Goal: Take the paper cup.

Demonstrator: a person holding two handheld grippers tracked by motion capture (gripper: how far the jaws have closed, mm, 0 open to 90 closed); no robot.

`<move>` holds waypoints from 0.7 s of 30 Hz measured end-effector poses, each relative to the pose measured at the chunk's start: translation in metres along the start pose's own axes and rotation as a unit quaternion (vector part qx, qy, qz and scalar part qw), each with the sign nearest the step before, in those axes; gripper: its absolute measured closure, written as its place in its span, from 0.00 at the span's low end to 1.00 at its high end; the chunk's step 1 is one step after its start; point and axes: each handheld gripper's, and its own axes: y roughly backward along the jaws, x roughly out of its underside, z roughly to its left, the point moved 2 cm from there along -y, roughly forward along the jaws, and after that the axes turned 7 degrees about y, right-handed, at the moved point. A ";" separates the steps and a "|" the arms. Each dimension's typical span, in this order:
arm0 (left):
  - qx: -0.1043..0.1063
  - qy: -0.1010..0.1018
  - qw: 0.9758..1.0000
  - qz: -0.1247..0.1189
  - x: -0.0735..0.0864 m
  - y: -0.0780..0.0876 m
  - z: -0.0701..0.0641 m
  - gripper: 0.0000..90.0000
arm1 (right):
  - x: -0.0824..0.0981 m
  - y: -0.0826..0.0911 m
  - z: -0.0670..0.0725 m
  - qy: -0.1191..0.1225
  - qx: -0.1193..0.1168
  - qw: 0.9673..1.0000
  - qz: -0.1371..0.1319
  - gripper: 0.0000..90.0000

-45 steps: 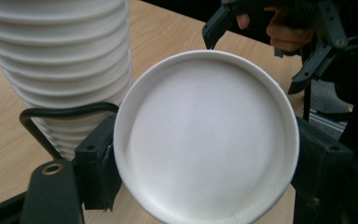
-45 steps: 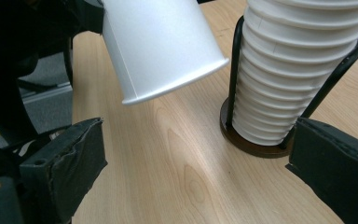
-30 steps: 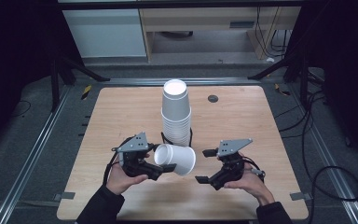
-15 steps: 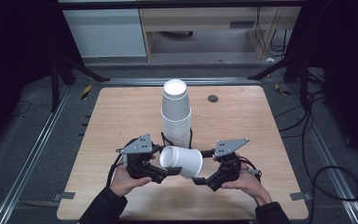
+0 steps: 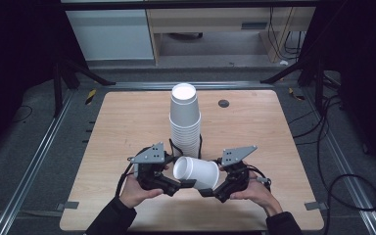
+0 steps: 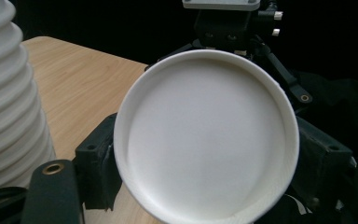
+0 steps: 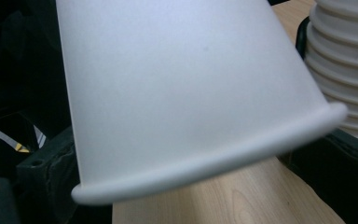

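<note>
lying on its side between the two grippers, the white paper cup (image 5: 196, 172) sits near the table's front edge, just in front of the tall stack of cups (image 5: 185, 120). compared with a second ago, the cup has drifted a little toward the front edge and toward the right gripper, and its mouth has turned more toward the left. the left gripper (image 5: 180, 185) has its jaws set around the cup's lower side, grasping it; in the left gripper view the cup's bottom (image 6: 206, 135) faces the camera between the two black jaws. the right gripper (image 5: 206, 192) reaches under the cup from the other side; whether its jaws are clenched on the cup i cannot tell, since the cup wall (image 7: 186, 93) hides them in the right gripper view. both hands have moved slightly closer together since the earlier frames. the stack stands upright about the middle of the wooden table (image 5: 127, 122), touching or almost touching the held cup from behind. a small dark round disc (image 5: 223, 103) lies near the far edge, well apart from the cups.
</note>
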 end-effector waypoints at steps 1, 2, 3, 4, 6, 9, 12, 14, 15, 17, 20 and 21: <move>0.001 0.000 1.000 0.000 0.000 -0.001 -0.001 0.25 | 0.000 -0.001 0.000 0.001 -0.003 1.000 -0.001 0.04; 0.004 0.001 1.000 0.001 0.001 -0.002 -0.001 0.25 | 0.000 -0.001 0.001 0.001 -0.005 1.000 -0.002 0.04; 0.005 -0.001 1.000 0.001 0.001 -0.002 -0.001 0.25 | 0.000 -0.001 0.001 0.001 -0.010 1.000 -0.003 0.04; 0.007 -0.001 1.000 0.002 0.001 -0.003 -0.002 0.25 | 0.000 -0.002 0.001 0.003 -0.013 1.000 -0.003 0.05; 0.007 -0.002 1.000 0.002 0.001 -0.003 -0.002 0.25 | 0.000 -0.002 0.002 0.007 -0.019 1.000 -0.006 0.07; 0.008 -0.004 1.000 0.001 0.001 -0.003 -0.002 0.25 | 0.000 -0.002 0.002 0.010 -0.019 1.000 -0.008 0.08; 0.010 -0.003 1.000 0.002 0.001 -0.002 -0.002 0.25 | 0.000 -0.002 0.002 0.013 -0.020 1.000 -0.011 0.09; 0.011 -0.005 1.000 0.004 0.002 -0.002 -0.002 0.25 | 0.001 -0.002 0.002 0.013 -0.022 1.000 -0.010 0.10; 0.010 -0.007 1.000 0.006 0.002 -0.003 -0.002 0.25 | 0.001 -0.002 0.002 0.013 -0.023 1.000 -0.008 0.10; 0.010 -0.006 1.000 0.009 0.002 -0.003 -0.001 0.25 | 0.001 -0.003 0.002 0.014 -0.023 1.000 -0.005 0.11; 0.011 -0.001 1.000 0.014 0.003 -0.002 0.000 0.25 | 0.002 -0.003 0.002 0.013 -0.023 1.000 -0.004 0.12; 0.010 0.001 1.000 0.013 0.003 -0.002 0.000 0.25 | 0.002 -0.003 0.002 0.015 -0.022 1.000 -0.002 0.12</move>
